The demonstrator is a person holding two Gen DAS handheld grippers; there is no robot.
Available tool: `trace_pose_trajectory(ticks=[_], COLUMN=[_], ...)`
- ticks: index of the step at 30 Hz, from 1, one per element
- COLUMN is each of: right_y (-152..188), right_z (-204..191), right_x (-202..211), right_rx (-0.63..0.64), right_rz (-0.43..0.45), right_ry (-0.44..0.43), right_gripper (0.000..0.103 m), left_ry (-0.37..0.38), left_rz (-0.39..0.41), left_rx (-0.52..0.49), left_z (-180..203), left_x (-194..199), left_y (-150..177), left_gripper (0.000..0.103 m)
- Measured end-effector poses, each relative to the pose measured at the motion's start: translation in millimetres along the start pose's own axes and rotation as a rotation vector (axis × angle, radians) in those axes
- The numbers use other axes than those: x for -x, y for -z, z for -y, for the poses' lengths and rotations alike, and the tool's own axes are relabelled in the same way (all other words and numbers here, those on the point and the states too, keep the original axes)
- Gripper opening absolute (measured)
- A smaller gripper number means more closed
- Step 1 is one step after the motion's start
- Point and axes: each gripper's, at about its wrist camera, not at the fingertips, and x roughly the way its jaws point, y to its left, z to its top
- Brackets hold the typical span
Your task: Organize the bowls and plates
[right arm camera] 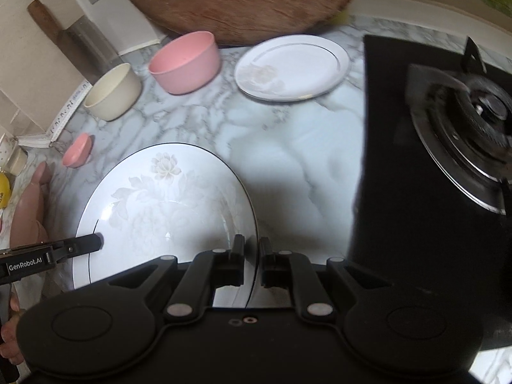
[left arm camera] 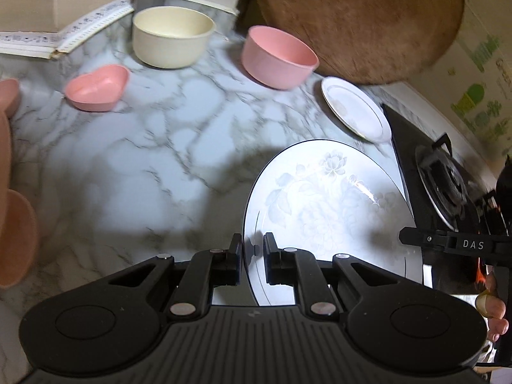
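Observation:
A large white plate (left arm camera: 326, 198) with a pale flower print and a thin dark rim is held above the marble counter (left arm camera: 144, 166) by both grippers. My left gripper (left arm camera: 252, 240) is shut on its left rim. In the right wrist view the same large plate (right arm camera: 166, 198) has my right gripper (right arm camera: 252, 243) shut on its right rim. A smaller white plate (left arm camera: 355, 108) (right arm camera: 291, 67) lies flat near the stove. A pink bowl (left arm camera: 278, 57) (right arm camera: 185, 60), a cream bowl (left arm camera: 172, 40) (right arm camera: 112, 92) and a pink heart-shaped dish (left arm camera: 97, 88) (right arm camera: 78, 155) stand further back.
A black gas stove (left arm camera: 448, 185) (right arm camera: 448, 128) borders the counter on the right. A big round wooden board (left arm camera: 361, 19) (right arm camera: 240, 0) leans at the back wall. Pinkish-orange dishes (left arm camera: 16, 224) sit at the left edge. A cleaver (right arm camera: 80, 38) stands at the back left.

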Motion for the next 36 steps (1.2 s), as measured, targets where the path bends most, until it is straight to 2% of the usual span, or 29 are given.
trace_pose_trajectory(ticks=[12, 26, 30, 36], right_y=[9, 8, 8, 9], right_z=[11, 10, 7, 4], right_x=[1, 2, 2, 5], right_rx=[-0.025, -0.034, -0.01, 0.004], right_rz=[-0.011, -0.008, -0.006, 0.001], right_ry=[0.025, 0.027, 0.053, 0.089], right_gripper=[0.01, 0.01, 0.018, 0.021], left_ry=[0.0, 0.012, 0.015, 0.009], left_rz=[-0.028, -0.033, -0.024, -0.012], left_rx=[-0.036, -0.022, -0.018, -0.019], left_z=[14, 11, 10, 8], left_x=[-12, -16, -15, -12], left_y=[6, 4, 5, 5], left_gripper=[0.012, 0.012, 0.012, 0.012])
